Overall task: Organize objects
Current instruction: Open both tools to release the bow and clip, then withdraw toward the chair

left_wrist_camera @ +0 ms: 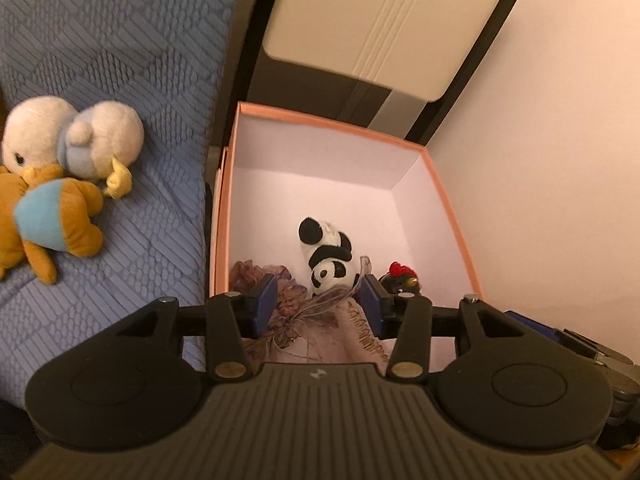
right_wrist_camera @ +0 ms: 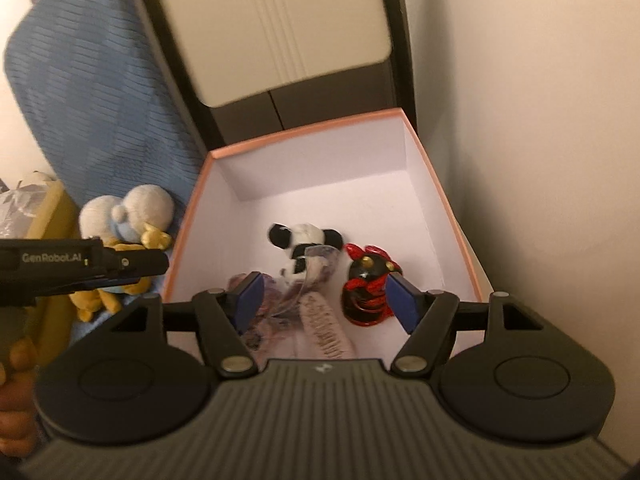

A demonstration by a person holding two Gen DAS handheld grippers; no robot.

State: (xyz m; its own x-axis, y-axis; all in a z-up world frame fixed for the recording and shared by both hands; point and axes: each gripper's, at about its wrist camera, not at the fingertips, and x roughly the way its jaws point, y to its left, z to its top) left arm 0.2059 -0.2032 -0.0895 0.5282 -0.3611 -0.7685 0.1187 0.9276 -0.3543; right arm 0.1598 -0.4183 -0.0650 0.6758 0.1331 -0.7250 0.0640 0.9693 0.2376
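Looking down from the left wrist: left gripper (left_wrist_camera: 318,304), jaws parted about halfway, nothing pressed between the blue pads (left_wrist_camera: 264,300). Below and between them, a bundle of gauzy purple-brown fabric (left_wrist_camera: 296,316) tied with a sheer ribbon, lying at the near end of the box. Box (left_wrist_camera: 448,204), open, pink rim, white inside, set between a bed and a pale wall. Inside, past the fabric: panda toy (left_wrist_camera: 330,256), lying on its side, touching the bundle. Just right of the panda, partly hidden by the right pad: small black figure with a red crest (left_wrist_camera: 400,276). On the blue quilted bed cover (left_wrist_camera: 120,60), left of the box and outside it: white and pale-blue plush duck (left_wrist_camera: 76,136), resting against an orange plush bear in a light-blue shirt (left_wrist_camera: 48,224). Behind the box: cream panel (left_wrist_camera: 380,20) in a dark frame.

Looking down from the right wrist: right gripper (right_wrist_camera: 324,300), jaws spread wide, holding nothing. Between the pads lower down: same fabric bundle (right_wrist_camera: 312,316) and red-and-black rooster figure (right_wrist_camera: 366,292), upright, close to the right pad; contact not discernible. Panda (right_wrist_camera: 304,244) just beyond, ribbon draped over it. Pink-rimmed box (right_wrist_camera: 452,216) as before. At left: side of the left gripper's black body (right_wrist_camera: 80,268), crossing in front of the duck (right_wrist_camera: 128,212) and bear (right_wrist_camera: 100,300) on the bed. Bottom left edge: part of a hand (right_wrist_camera: 16,380), blurred.
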